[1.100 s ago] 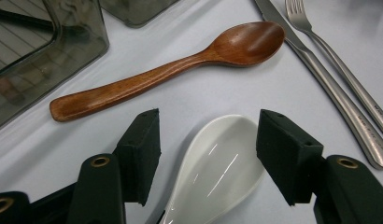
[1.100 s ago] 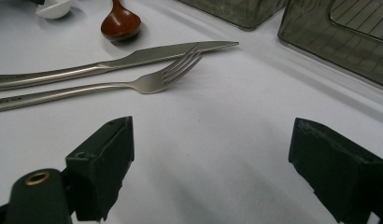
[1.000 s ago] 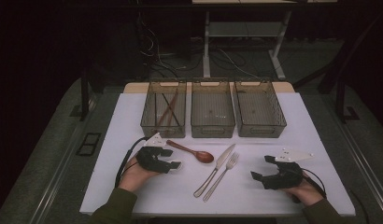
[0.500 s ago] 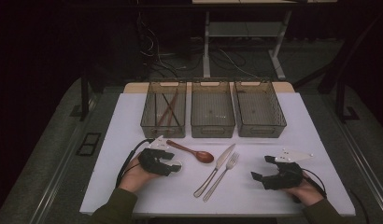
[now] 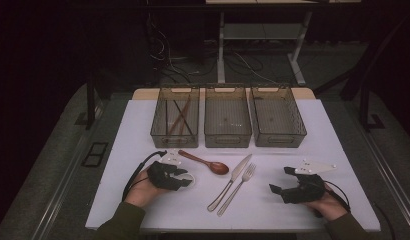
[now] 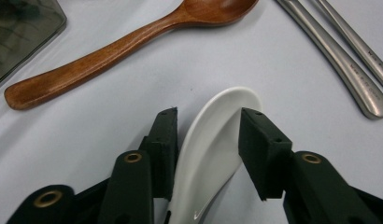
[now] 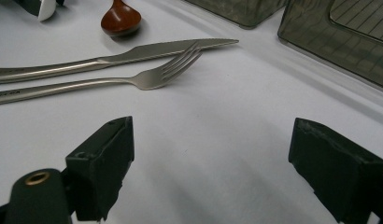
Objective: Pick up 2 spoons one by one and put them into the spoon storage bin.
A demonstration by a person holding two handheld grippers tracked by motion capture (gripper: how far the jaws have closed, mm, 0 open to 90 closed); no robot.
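**White spoon between the jaws, sorting barely begun**

The left claw (image 6: pixel 206 140) has just been closing around a white spoon (image 6: pixel 213 154) that lies flat on the table (image 5: pixel 343 150). Its left jaw looks to be against the spoon's edge, while the right jaw seems a sliver off, though from this angle I can't be sure the grip is made. Just beyond that claw lies a wooden spoon (image 6: pixel 110 49), and off to its right the handles of a knife (image 6: pixel 329 51) and a fork (image 6: pixel 362 49).

The right claw (image 7: pixel 210 154) sits with its jaws spread wide over bare table and nothing between them; the fork and knife lie ahead of it to its left.

Farther out stand three bins in a row. The left bin (image 5: pixel 175 116) already holds what look like chopsticks (image 5: pixel 179 120); the middle bin (image 5: pixel 227 116) and right bin (image 5: pixel 277 116) appear empty. I'd judge four pieces remain to be sorted, the white spoon first.
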